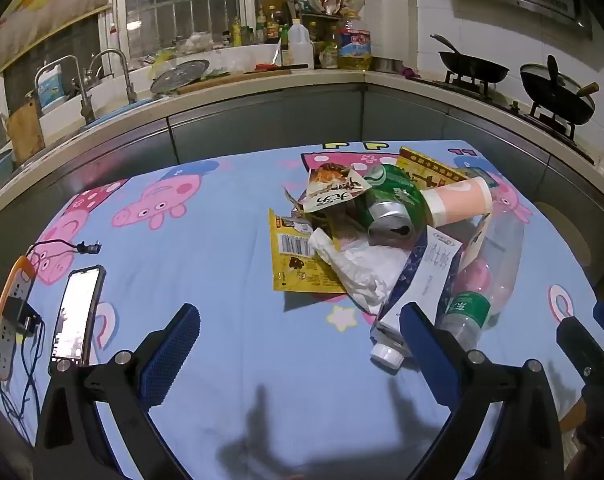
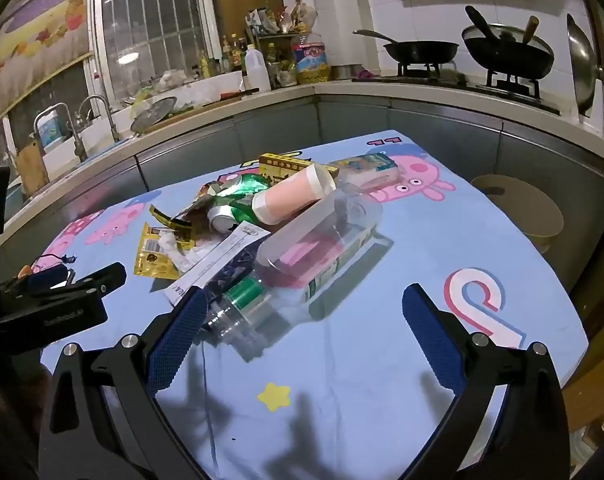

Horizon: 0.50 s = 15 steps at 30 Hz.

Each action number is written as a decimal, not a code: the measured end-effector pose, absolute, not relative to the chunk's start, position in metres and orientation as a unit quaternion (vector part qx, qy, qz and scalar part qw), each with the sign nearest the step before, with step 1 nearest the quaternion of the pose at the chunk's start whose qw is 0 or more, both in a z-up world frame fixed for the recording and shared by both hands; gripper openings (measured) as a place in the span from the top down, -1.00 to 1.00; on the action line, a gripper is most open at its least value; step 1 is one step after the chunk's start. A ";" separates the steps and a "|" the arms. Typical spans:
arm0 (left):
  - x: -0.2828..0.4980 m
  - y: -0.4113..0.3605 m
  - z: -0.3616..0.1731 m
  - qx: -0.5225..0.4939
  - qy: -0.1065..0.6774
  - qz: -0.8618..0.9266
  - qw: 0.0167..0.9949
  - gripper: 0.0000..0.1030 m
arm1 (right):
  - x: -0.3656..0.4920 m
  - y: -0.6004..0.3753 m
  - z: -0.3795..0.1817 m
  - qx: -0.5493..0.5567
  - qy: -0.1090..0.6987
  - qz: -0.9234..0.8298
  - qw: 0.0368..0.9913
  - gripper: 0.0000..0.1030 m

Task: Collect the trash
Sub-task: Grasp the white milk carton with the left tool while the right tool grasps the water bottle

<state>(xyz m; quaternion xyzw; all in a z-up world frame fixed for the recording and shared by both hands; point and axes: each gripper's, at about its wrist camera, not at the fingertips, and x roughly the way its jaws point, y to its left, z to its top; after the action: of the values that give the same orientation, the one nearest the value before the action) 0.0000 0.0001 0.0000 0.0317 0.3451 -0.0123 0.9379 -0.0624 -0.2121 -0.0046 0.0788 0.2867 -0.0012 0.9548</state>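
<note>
Left gripper [image 1: 300, 330]: fingers spread wide, nothing between them; hovers over bare cloth, angled down toward the trash pile.
Right gripper [image 2: 306, 314]: fingers spread wide, not pressing on anything; the clear bottle's neck end lies just beside its left finger [image 2: 178, 336].
Surface [image 1: 230, 264]: covered by a light-blue cloth printed with pink cartoon pigs and stars.
Trash pile [image 1: 386, 248]: heaped on the surface, right of centre in the left wrist view, ahead of both grippers.
Clear plastic bottle [image 2: 322, 240]: on its side, green label near the neck, uncapped neck toward the right gripper.
Green can [image 1: 390, 204]: dented, lying on the heap, opening facing the camera.
Pink paper cup [image 1: 458, 200]: on its side, resting on the can and bottle.
Yellow wrapper [image 1: 298, 260]: flat, barcode up, at the left edge of the pile.
White crumpled paper [image 1: 358, 268]: overlaps the yellow wrapper.
Carton [image 1: 418, 280]: white and dark blue, white cap toward the left gripper.
Phone [image 1: 76, 316]: screen lit, far left of the surface, well apart from the pile.
Power strip [image 1: 10, 312]: orange-edged, beside the phone.
Basin [image 2: 518, 212]: beige, beyond the right edge of the surface.
</note>
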 end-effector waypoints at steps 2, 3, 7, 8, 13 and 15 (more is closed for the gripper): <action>0.000 0.000 0.000 0.031 0.346 -0.014 0.938 -0.93 | -0.062 -0.212 -0.005 0.079 0.287 0.000 0.955 -0.88; 0.000 0.000 0.000 0.031 0.347 -0.016 0.937 -0.93 | -0.062 -0.212 -0.005 0.079 0.288 0.000 0.954 -0.88; 0.000 0.002 -0.006 0.028 0.359 -0.030 0.932 -0.93 | -0.065 -0.212 -0.005 0.081 0.286 0.002 0.955 -0.88; 0.000 0.003 -0.008 0.026 0.361 -0.034 0.932 -0.93 | -0.066 -0.212 -0.006 0.084 0.285 0.004 0.955 -0.88; -0.007 0.013 -0.015 0.013 0.360 -0.055 0.931 -0.93 | -0.063 -0.216 -0.016 0.108 0.301 0.037 0.947 -0.88; -0.016 0.016 -0.024 0.002 0.360 -0.056 0.931 -0.93 | -0.064 -0.216 -0.021 0.118 0.310 0.046 0.942 -0.88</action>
<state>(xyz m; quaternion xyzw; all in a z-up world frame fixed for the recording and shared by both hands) -0.0162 0.0157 -0.0236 0.0019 0.3604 -0.0558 0.9311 -0.0637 -0.2159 -0.0208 0.1176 0.3097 0.0455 0.9424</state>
